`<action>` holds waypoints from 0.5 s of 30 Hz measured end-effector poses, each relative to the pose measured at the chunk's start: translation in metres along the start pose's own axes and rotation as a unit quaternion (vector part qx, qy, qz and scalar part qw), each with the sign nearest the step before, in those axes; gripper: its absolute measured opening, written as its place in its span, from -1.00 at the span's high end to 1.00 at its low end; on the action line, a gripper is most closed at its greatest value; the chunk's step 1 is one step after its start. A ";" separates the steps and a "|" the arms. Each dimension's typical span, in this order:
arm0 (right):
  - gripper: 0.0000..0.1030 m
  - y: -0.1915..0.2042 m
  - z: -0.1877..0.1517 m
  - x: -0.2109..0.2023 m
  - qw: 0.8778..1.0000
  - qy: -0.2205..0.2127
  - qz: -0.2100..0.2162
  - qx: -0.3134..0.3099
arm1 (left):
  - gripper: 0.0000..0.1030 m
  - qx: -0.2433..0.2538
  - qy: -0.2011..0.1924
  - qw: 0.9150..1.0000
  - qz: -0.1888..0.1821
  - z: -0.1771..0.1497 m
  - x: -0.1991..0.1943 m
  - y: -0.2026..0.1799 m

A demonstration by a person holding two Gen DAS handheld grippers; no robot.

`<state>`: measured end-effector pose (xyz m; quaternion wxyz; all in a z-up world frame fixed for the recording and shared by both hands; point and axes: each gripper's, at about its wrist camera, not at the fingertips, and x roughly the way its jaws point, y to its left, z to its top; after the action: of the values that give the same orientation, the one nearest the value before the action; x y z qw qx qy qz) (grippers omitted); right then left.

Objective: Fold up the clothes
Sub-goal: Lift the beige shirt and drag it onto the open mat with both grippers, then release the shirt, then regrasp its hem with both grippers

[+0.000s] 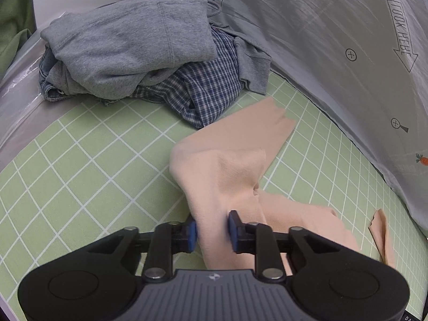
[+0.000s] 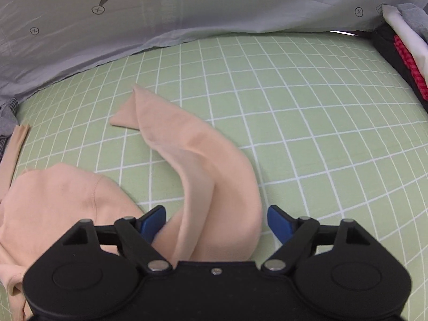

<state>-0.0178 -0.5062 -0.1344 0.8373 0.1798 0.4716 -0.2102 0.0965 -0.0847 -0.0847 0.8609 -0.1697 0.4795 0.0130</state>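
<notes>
The left gripper (image 1: 212,231) points down at a peach-coloured garment (image 1: 227,176) that lies on a green sheet with a white grid (image 1: 88,160). Its jaws stand nearly closed, and the blue pads (image 1: 233,230) press a bunched fold of the peach fabric from both sides. From that grip the fabric runs away toward the far right, where one long, narrow part ends in a flat cuff; a second part spreads to the near right. The right gripper (image 2: 216,224) hangs over another long part of the same garment (image 2: 203,165). Its jaws stand about half open; the fabric passes between them, and the right pad (image 2: 278,223) stands clear of it. Whether the left pad touches the fabric cannot be told. That part curves to the far left and ends in a folded tip flat on the sheet. The body of the garment, with a stitched seam, lies at the near left in the right wrist view. At the far left in the left wrist view sits a heap of unfolded clothes: a grey sweatshirt (image 1: 128,42) on top, a blue checked shirt (image 1: 206,91) under it, and denim (image 1: 48,80) at the left edge. A grey cloth printed with carrots and arrows (image 1: 334,40) hangs along the far side. At the far right in the right wrist view stands a stack of folded clothes (image 2: 401,48).
</notes>
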 end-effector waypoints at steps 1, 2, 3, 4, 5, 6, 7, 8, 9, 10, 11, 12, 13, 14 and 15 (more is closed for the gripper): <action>0.36 -0.006 -0.001 -0.001 1.000 -0.001 0.008 0.006 | 0.70 0.003 -0.004 1.000 -0.004 0.001 -0.002 0.000; 0.74 -0.012 -0.001 -0.003 1.000 -0.003 0.013 0.012 | 0.74 0.004 -0.009 1.000 -0.011 0.002 -0.006 -0.001; 0.76 -0.019 -0.001 -0.006 1.000 -0.011 0.014 0.017 | 0.78 0.004 -0.015 1.000 -0.018 0.004 -0.010 -0.002; 0.77 -0.028 0.000 -0.013 0.999 -0.032 0.004 0.017 | 0.79 0.003 -0.022 0.999 -0.029 0.007 -0.017 -0.004; 0.78 -0.035 0.003 -0.022 0.998 -0.052 -0.006 0.016 | 0.80 0.001 -0.028 0.999 -0.040 0.011 -0.024 -0.006; 0.79 -0.044 0.011 -0.034 0.997 -0.074 -0.013 0.026 | 0.81 0.000 -0.035 0.998 -0.052 0.014 -0.031 -0.007; 0.79 -0.053 0.018 -0.046 0.995 -0.096 -0.021 0.035 | 0.81 -0.001 -0.043 0.997 -0.063 0.018 -0.038 -0.010; 0.79 -0.062 0.026 -0.058 0.992 -0.118 -0.028 0.044 | 0.81 0.004 -0.057 0.995 -0.076 0.025 -0.051 -0.014; 0.79 -0.070 0.034 -0.070 0.988 -0.141 -0.036 0.052 | 0.81 0.010 -0.077 0.993 -0.088 0.034 -0.065 -0.019; 0.79 -0.077 0.045 -0.086 0.983 -0.169 -0.050 0.054 | 0.81 0.016 -0.097 0.990 -0.100 0.043 -0.079 -0.025; 0.79 -0.084 0.059 -0.102 0.976 -0.202 -0.071 0.047 | 0.81 0.022 -0.117 0.987 -0.112 0.052 -0.093 -0.030; 0.79 -0.090 0.071 -0.112 0.971 -0.221 -0.081 0.044 | 0.81 0.025 -0.135 0.983 -0.125 0.061 -0.105 -0.035; 0.79 -0.096 0.082 -0.122 0.966 -0.241 -0.090 0.041 | 0.81 0.019 -0.146 0.978 -0.145 0.069 -0.109 -0.038; 0.79 -0.102 0.093 -0.129 0.961 -0.257 -0.096 0.039 | 0.80 0.017 -0.156 0.975 -0.160 0.076 -0.111 -0.043; 0.78 -0.105 0.101 -0.127 0.960 -0.262 -0.093 0.042 | 0.78 0.035 -0.159 0.973 -0.162 0.080 -0.106 -0.050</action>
<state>-0.0598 -0.6227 0.0147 0.9001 0.1082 0.2409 -0.3466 0.1144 -0.0928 0.0555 0.9223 -0.2107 0.3024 -0.1166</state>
